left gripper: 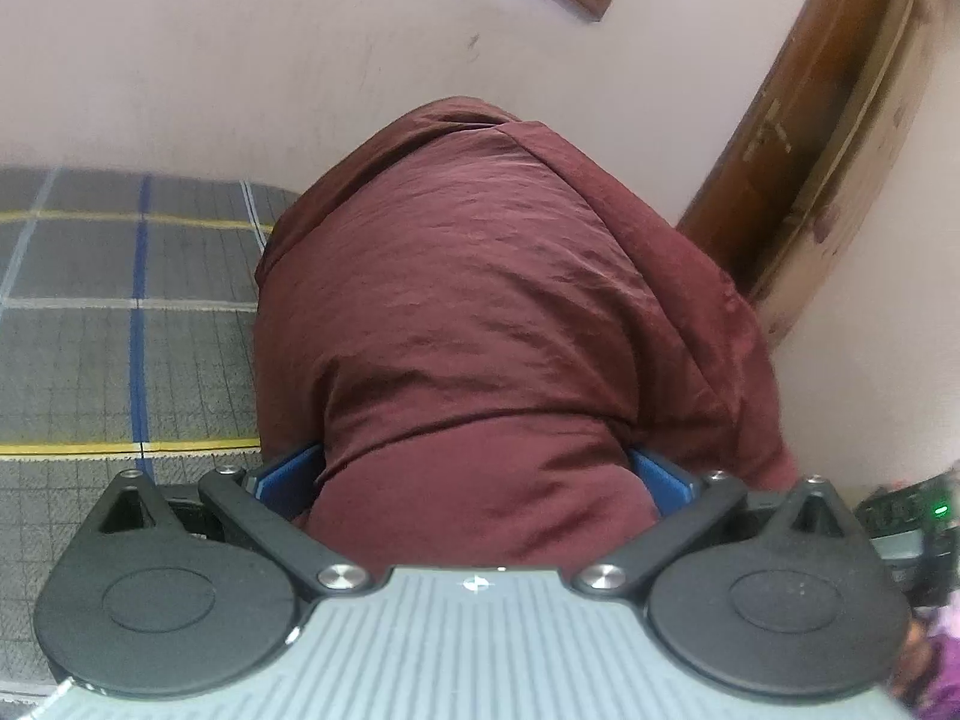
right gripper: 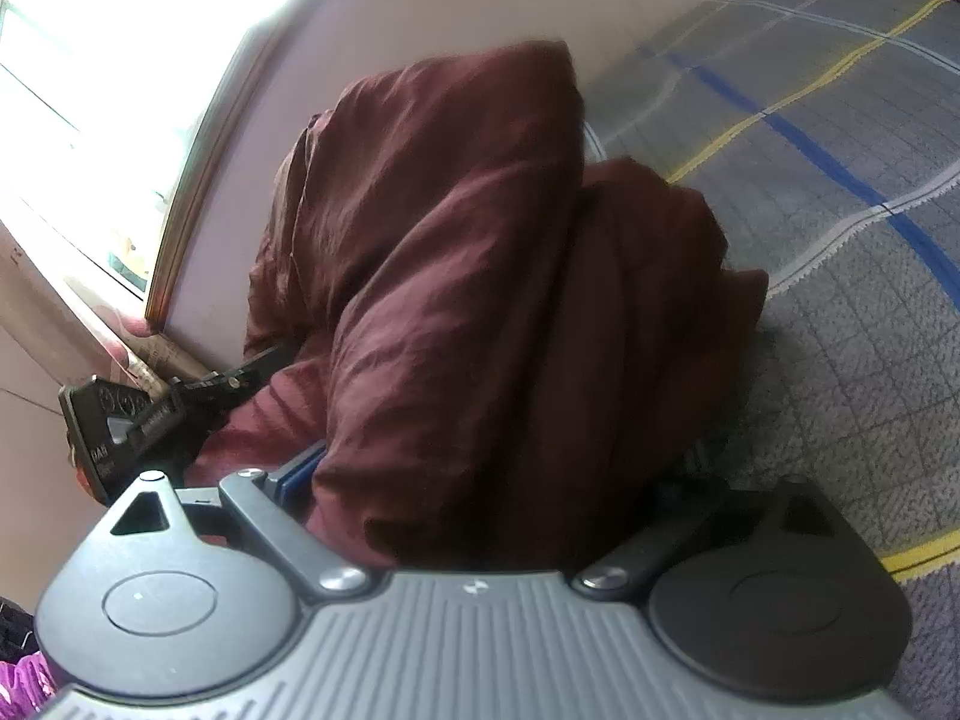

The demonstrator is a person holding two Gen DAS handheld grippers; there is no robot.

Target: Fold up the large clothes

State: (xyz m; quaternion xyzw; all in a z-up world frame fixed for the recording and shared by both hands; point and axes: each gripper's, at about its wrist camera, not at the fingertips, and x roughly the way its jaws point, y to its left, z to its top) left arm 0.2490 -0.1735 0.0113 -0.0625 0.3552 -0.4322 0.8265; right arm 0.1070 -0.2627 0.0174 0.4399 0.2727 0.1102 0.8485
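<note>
Plainly, the maroon garment [left gripper: 480, 312] is bunched in a tall heap on the grey checked bedcover [left gripper: 120, 330], up against the pale wall [left gripper: 240, 60] at the bedcover's far edge; its cloth is wrinkled and folded over itself in thick rolls; the left gripper [left gripper: 477, 480] has the cloth filling the whole gap between its blue fingers [left gripper: 288, 474], the jaws standing wide with the bundle pressed between them, so it looks to be gripping a thick wad of the fabric; the right gripper [right gripper: 480, 480] stands with its jaws wide as well, a blue finger [right gripper: 300, 474] showing on one side and the other finger lost in shadow under the cloth; the garment's folds lie between them, but whether the pads press on it I cannot tell; from the right wrist view the left gripper's black body [right gripper: 150, 414] shows at the heap's wall side, tucked into the cloth; a brown wooden door frame [left gripper: 828, 150] stands beside the heap, and a bright window [right gripper: 90, 90] lies off to one side of the wall; blue, yellow and white stripes cross the bedcover; a scrap of purple fabric [right gripper: 24, 678] shows at the bottom corner.
</note>
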